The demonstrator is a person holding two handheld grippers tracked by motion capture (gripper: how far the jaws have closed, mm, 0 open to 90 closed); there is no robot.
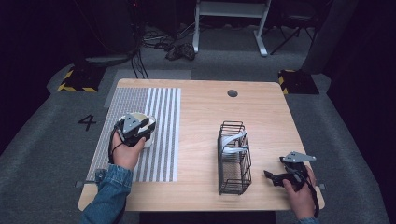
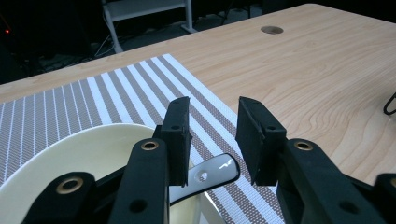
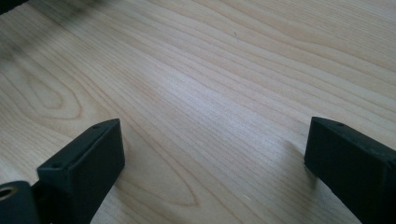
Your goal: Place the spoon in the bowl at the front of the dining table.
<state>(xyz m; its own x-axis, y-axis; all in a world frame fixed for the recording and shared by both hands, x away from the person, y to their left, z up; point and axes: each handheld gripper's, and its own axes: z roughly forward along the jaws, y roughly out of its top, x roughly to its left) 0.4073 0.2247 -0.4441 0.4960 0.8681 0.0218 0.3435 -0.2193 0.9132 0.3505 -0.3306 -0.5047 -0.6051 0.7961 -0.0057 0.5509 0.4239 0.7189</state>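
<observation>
Bowl (image 1: 140, 122) sits on the striped mat (image 1: 159, 140) at the table's left, my left gripper (image 1: 136, 130) hovering right over it. Wire basket (image 1: 233, 158) stands right of centre with something pale inside, can't tell what. My right gripper (image 1: 279, 176) rests near the near-right corner, well apart from the basket. Wooden table (image 1: 205, 107) has a grommet hole (image 1: 232, 93) at the far side; grey carpet around, a white desk frame (image 1: 231, 23) and cables beyond, room dark.

Left gripper view: my jaws stand parted with nothing between them, above the cream bowl (image 2: 93, 154) rim. A shiny metal handle (image 2: 212, 171), likely a spoon's, pokes over the rim onto the mat (image 2: 116, 88). I judge the bowl stiff, smooth, breakable; pinch the rim wall. The handle looks thin and slippery; grip across its flat.

Right gripper view: jaws spread wide, empty, bare wood table (image 3: 210, 93) underneath.
</observation>
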